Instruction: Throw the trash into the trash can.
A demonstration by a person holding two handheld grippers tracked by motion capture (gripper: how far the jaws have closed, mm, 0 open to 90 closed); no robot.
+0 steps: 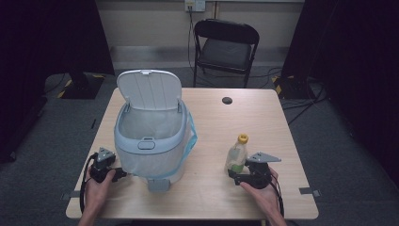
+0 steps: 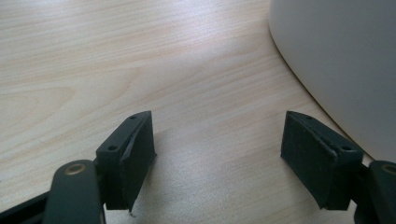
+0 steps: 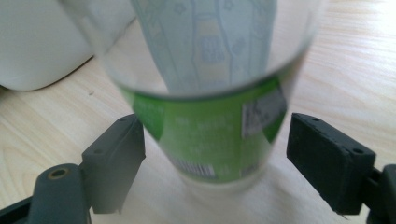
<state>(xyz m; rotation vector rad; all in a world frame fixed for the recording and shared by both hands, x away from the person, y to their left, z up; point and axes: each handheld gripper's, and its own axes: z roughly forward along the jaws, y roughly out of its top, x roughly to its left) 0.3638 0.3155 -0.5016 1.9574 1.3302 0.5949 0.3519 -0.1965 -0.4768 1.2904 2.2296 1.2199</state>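
- High view: a wooden table (image 1: 207,127) carries a pale bin (image 1: 149,141) on its left half. The bin's lid (image 1: 149,89) stands swung up at the back, and a light liner with a blue edge hangs over the rim. A foot pedal (image 1: 159,184) juts from the bin's base toward the person.
- High view: a clear plastic bottle (image 1: 236,155) with a yellow cap and green label stands upright on the right half of the table, well apart from the bin. The right gripper (image 1: 235,178) lies low at the bottle's base, held by the person's right hand.
- High view: the left gripper (image 1: 123,173) rests on the table at the bin's near left corner, just beside its wall. A black chair (image 1: 226,47) stands beyond the table's far edge.
- Left gripper view: its jaws stand apart over bare wood with nothing between them. The bin's pale curved wall (image 2: 341,60) rises just beside the jaw at the picture's right.
- Right gripper view: the jaws stand wide apart on either side of the bottle's (image 3: 210,126) green-labelled lower part. A gap shows at the jaw on the picture's right; the other jaw is very close to the bottle, but whether it touches cannot be told. The bottle stands on the table, with the bin's pale side behind it at the upper left.
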